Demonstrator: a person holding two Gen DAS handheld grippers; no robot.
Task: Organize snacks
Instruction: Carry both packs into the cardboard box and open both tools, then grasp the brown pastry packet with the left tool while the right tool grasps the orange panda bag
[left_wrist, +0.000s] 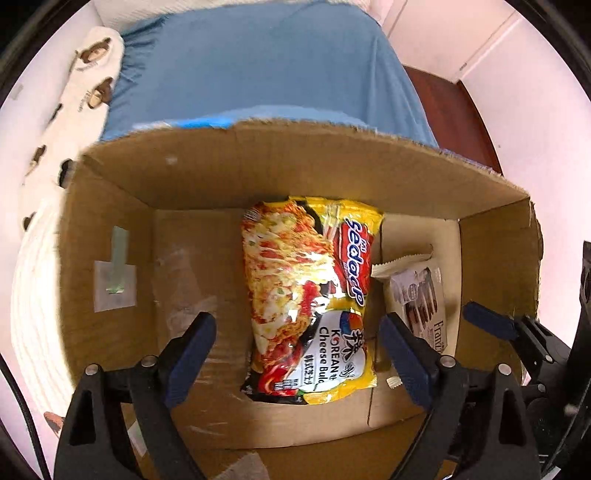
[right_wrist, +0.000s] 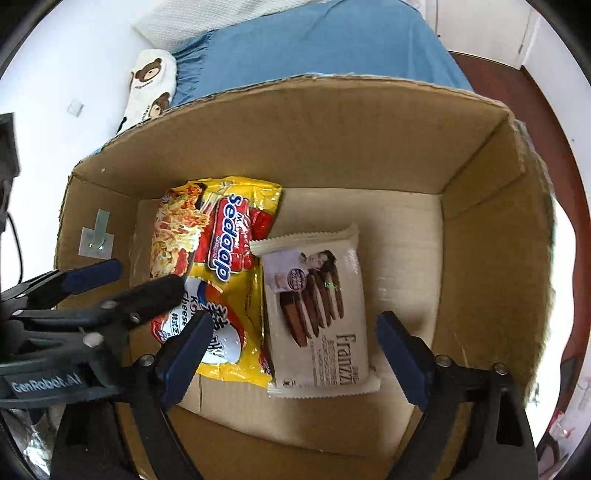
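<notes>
Left wrist view: your left hand-held gripper (left_wrist: 297, 345) is spread wide and empty, straddling one noodle packet (left_wrist: 308, 295) flat on the box (left_wrist: 258, 162) floor. Right wrist view: your right hand-held gripper (right_wrist: 295, 354) is wide open and empty over one biscuit pack (right_wrist: 317, 314), touching the packet's right side.

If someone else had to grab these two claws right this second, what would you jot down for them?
Left claw: open, empty, hovering over the noodle packet.
Right claw: open, empty, hovering over the wafer packet.
Where things are: both packets lie flat on the floor of the cardboard box, side by side, noodles on the left, wafers on the right; the noodle packet's edge seems to overlap the wafer packet slightly.
Done: two snacks are in the box.
Left: no other snacks are in view, so look around outside the box for any that remain.
</notes>
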